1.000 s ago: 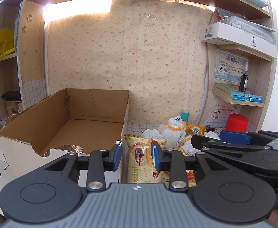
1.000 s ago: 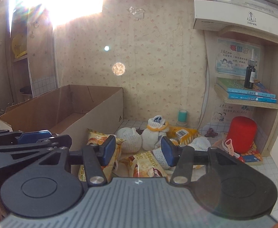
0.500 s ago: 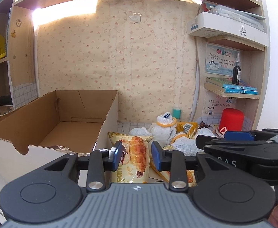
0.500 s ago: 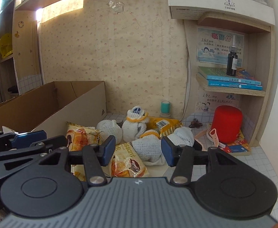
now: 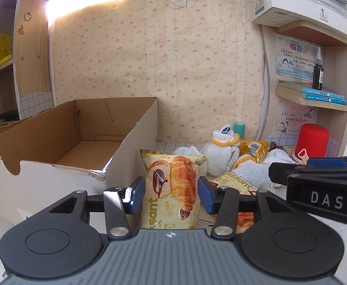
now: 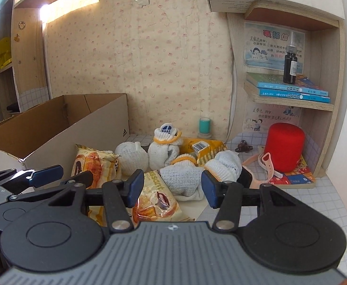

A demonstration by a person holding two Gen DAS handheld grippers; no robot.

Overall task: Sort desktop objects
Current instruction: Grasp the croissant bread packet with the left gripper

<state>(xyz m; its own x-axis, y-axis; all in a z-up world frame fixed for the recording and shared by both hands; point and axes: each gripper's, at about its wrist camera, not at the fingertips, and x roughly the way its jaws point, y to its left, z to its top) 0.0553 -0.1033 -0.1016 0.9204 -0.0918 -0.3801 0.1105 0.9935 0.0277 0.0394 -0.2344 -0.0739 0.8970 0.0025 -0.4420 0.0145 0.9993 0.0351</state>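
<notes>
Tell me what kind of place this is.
Probably a child's study desk at home: blue workbooks on a side shelf, school commendation letters pinned behind them, patterned wallpaper, socks and croissant packs strewn about.

Croissant packet [image 5: 171, 190] is yellow with a golden-brown pastry print, socks [image 6: 164, 149] are white with orange-yellow cuffs (one has a blue logo), cylinder [image 6: 286, 149] is bright red, wallpaper [image 6: 149, 59] is cream with tiny pink motifs, box [image 5: 43, 180] plain brown cardboard inside.
</notes>
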